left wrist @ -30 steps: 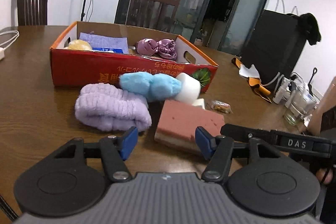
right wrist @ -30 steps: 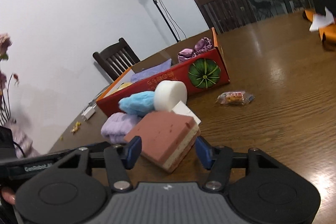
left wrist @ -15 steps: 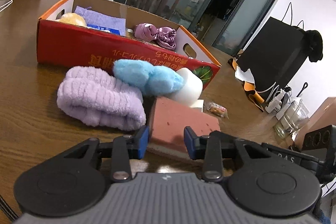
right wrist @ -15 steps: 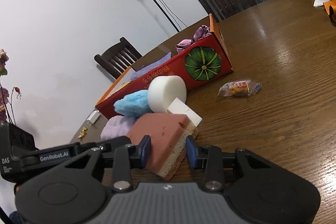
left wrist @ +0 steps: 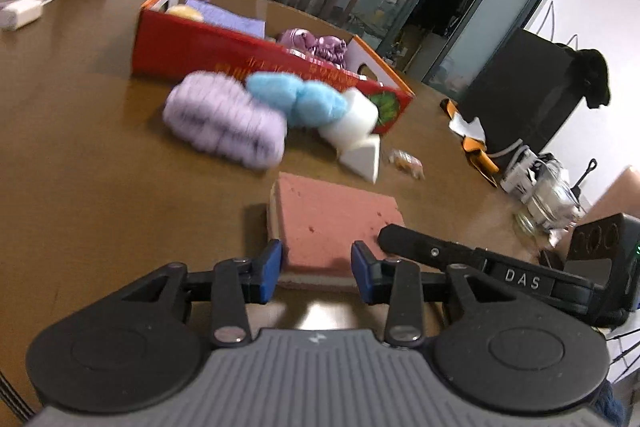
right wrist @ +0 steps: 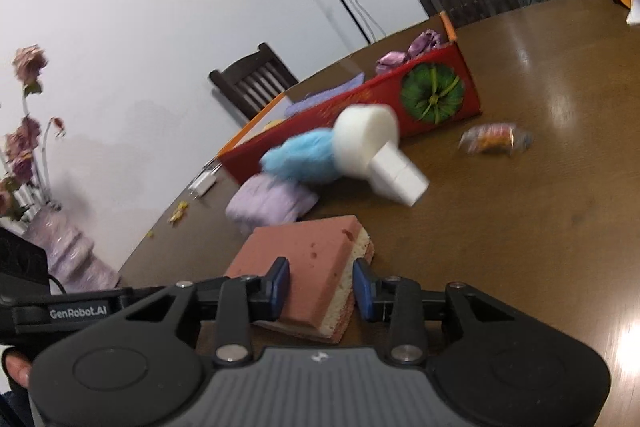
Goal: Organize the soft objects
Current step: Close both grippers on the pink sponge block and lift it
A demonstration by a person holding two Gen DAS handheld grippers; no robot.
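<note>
A pink sponge (left wrist: 336, 219) with a cream underlayer (right wrist: 308, 255) lies on the brown table, apart from the pile. My left gripper (left wrist: 316, 269) is shut on its near edge. My right gripper (right wrist: 320, 287) is shut on another edge, pads pressing both sides. Behind the sponge sit a purple towel (left wrist: 228, 127) (right wrist: 268, 205), a blue fluffy piece (left wrist: 296, 99) (right wrist: 304, 159), a white foam round (left wrist: 352, 119) (right wrist: 364, 139) and a white block (left wrist: 360, 159) (right wrist: 400, 179). A red cardboard box (left wrist: 240, 55) (right wrist: 472, 83) stands behind them, holding purple cloth items.
A wrapped candy (left wrist: 408, 163) (right wrist: 496, 141) lies right of the pile. A glass jar (left wrist: 548, 203) and cables stand at the right. A white charger (left wrist: 24, 7) lies far left. A vase of flowers (right wrist: 24, 147) stands at the table's left edge. Chairs ring the table.
Both grippers closed from wide onto the pink sponge. The sponge now sits nearer the cameras, away from the pile, and the white block it leaned against shows fully.
</note>
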